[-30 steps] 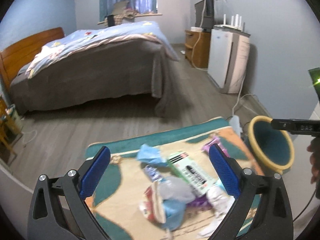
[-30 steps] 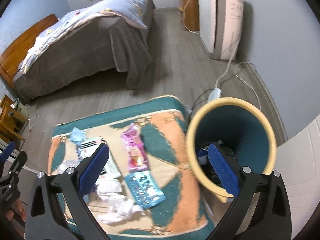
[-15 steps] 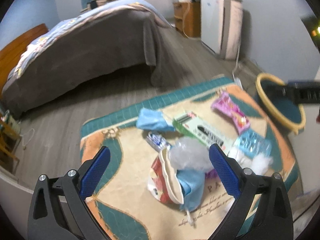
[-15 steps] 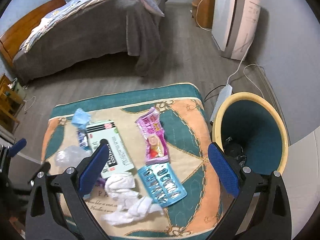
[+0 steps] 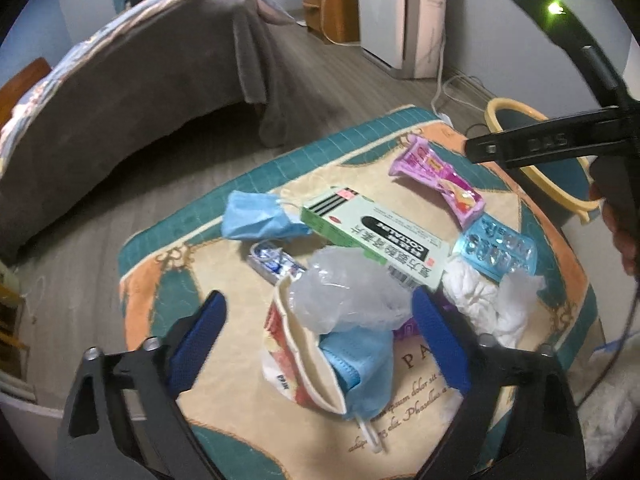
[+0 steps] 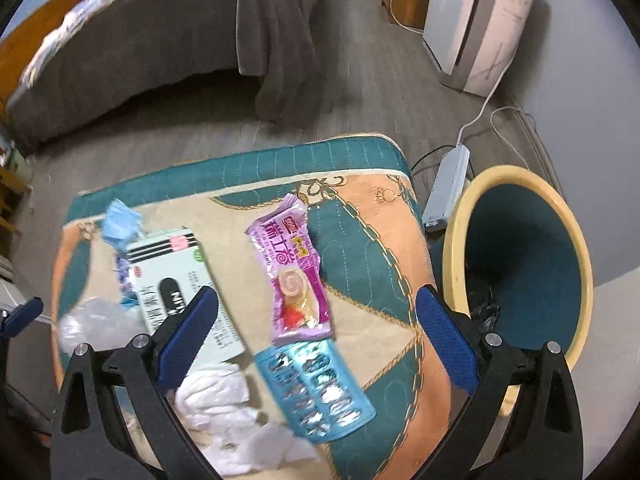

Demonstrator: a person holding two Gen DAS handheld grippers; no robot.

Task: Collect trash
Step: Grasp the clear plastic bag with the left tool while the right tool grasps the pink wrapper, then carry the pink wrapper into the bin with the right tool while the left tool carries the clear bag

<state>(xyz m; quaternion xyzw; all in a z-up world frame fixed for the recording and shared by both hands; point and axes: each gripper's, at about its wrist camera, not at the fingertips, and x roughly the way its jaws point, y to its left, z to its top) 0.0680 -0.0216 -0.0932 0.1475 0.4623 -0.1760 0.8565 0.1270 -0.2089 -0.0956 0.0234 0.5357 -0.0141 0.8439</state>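
Big grey-draped bed (image 5: 132,92) across the back of the room, white appliance (image 6: 480,28) against the far wall. Closer in, a teal, peach and cream patterned mat (image 5: 168,280) on the wood floor, covered in trash. Just off its right edge, a yellow-rimmed teal bin (image 6: 520,264) with something dark crumpled at the bottom, and a white power strip (image 6: 446,188) lying on the floor right behind it.

On the mat, biggest first: green and white medicine box (image 5: 372,236) roughly in the middle, lying flat. Crumpled white tissue (image 5: 480,300) near the front right. Clear plastic bag (image 5: 344,292) bunched up on top of a red and white pouch (image 5: 292,356) and a blue face mask (image 5: 360,364). Second blue mask (image 5: 256,216) scrunched at the box's far-left end. Pink snack wrapper (image 6: 292,272) flat toward the bin side, with a light blue blister pack (image 6: 316,388) just in front of it, ends touching or nearly so. Small foil wrapper (image 5: 272,260) between the second mask and the plastic bag.

Left gripper (image 5: 316,344) hovering over the bag and pouch pile, fingers spread wide, nothing held. Right gripper (image 6: 316,340) above the wrapper and blister pack, jaws wide apart too, empty.
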